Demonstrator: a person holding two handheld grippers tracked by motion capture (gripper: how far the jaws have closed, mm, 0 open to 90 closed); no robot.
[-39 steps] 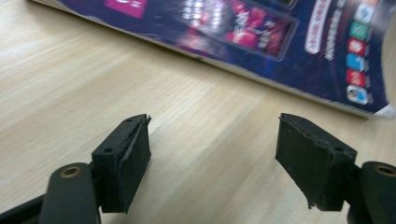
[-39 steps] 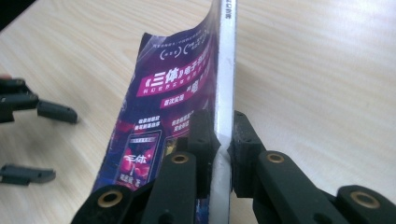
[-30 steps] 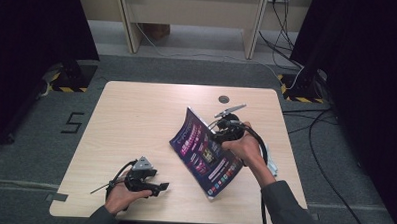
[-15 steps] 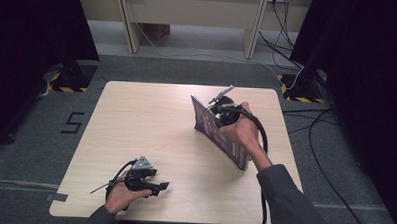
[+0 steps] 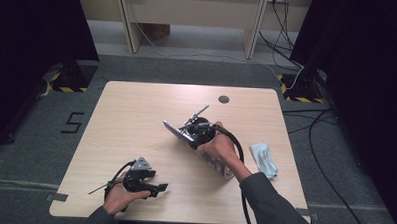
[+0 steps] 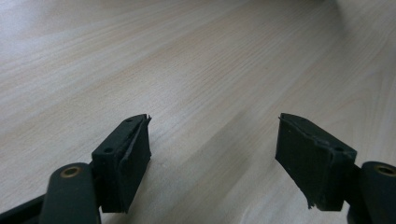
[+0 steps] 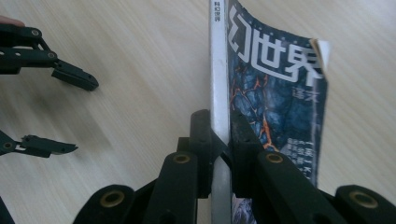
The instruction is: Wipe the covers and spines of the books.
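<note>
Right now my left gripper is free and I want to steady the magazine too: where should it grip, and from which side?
Probably the long open edge opposite the spine, coming from the left gripper's side across the table. The magazine stands on edge, tilted, and the right gripper already clamps the white spine, so that thin free edge is what open jaws could close over.

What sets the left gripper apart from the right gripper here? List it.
The left gripper stands open with bare table between its jaws; the right gripper is shut on the magazine, at its spine. The left gripper sits near the table's front edge; the right gripper is out at mid-table, the magazine raised on edge. Both have black jaws and are hand-held.
</note>
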